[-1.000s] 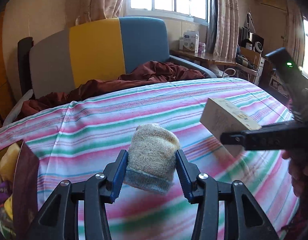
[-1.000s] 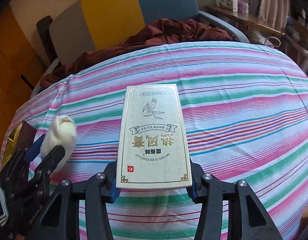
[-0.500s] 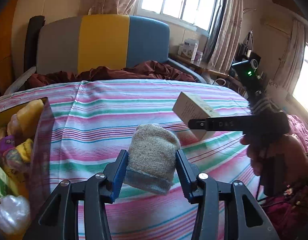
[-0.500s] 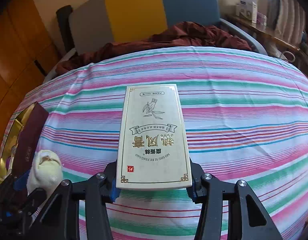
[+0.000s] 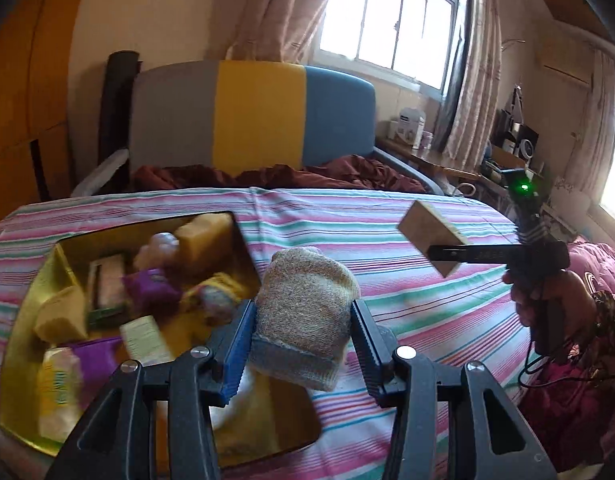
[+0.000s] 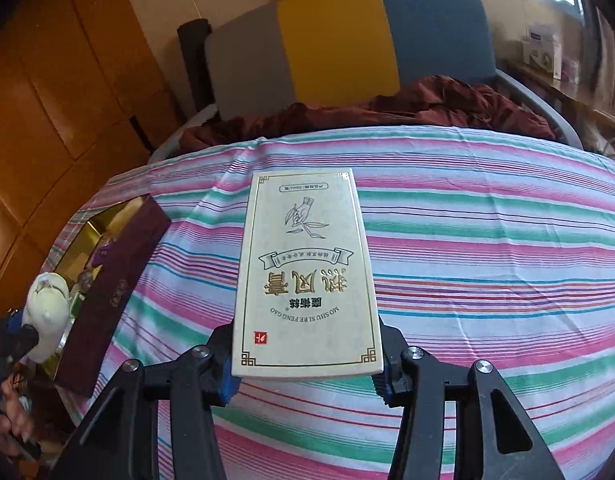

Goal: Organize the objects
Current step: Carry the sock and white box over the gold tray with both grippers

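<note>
Left gripper (image 5: 301,346) clamped on a rolled beige-and-grey knit sock (image 5: 303,314), above the near right corner of a gold-lined storage box (image 5: 51,268) on the striped bedsheet (image 5: 387,220). Right gripper (image 6: 307,372) clamped on a flat cream carton (image 6: 305,272), gold-bordered, lettered "MO SHU SI RE FENG GAO", over mid-bed.
</note>
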`<state>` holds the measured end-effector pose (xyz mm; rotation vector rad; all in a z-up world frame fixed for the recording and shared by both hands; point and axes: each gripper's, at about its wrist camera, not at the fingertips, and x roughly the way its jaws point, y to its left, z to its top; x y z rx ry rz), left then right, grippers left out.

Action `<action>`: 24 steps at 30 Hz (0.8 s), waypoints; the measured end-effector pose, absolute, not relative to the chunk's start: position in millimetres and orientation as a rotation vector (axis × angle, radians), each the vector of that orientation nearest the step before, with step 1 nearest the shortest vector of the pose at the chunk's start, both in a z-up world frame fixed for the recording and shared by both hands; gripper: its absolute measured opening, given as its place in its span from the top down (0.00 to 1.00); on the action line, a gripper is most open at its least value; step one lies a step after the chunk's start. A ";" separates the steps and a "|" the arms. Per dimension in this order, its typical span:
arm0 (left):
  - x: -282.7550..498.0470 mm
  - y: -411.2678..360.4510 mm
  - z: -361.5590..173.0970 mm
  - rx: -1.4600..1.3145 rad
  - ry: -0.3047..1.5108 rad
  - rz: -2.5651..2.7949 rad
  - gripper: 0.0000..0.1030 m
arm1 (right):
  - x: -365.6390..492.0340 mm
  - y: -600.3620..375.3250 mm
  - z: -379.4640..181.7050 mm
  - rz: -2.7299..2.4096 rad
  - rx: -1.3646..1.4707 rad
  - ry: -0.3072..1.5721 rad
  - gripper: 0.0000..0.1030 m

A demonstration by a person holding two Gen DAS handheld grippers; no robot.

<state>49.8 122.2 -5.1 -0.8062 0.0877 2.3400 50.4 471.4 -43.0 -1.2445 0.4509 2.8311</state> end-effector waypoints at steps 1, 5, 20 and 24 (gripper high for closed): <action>47.9 112.1 -5.1 -0.816 0.084 2.336 0.53 | 52.5 468.6 -41.7 2.841 -1.235 0.456 0.50; 38.7 75.0 -6.3 -0.861 0.087 2.354 0.53 | 62.9 458.9 -34.5 2.869 -1.193 0.470 0.50; 21.1 9.0 -38.1 -0.983 0.090 2.244 0.53 | 73.1 358.9 11.1 3.037 -1.154 0.404 0.50; 17.2 1.4 -37.9 -0.988 0.093 2.265 0.53 | 70.8 334.2 15.3 3.073 -1.158 0.384 0.50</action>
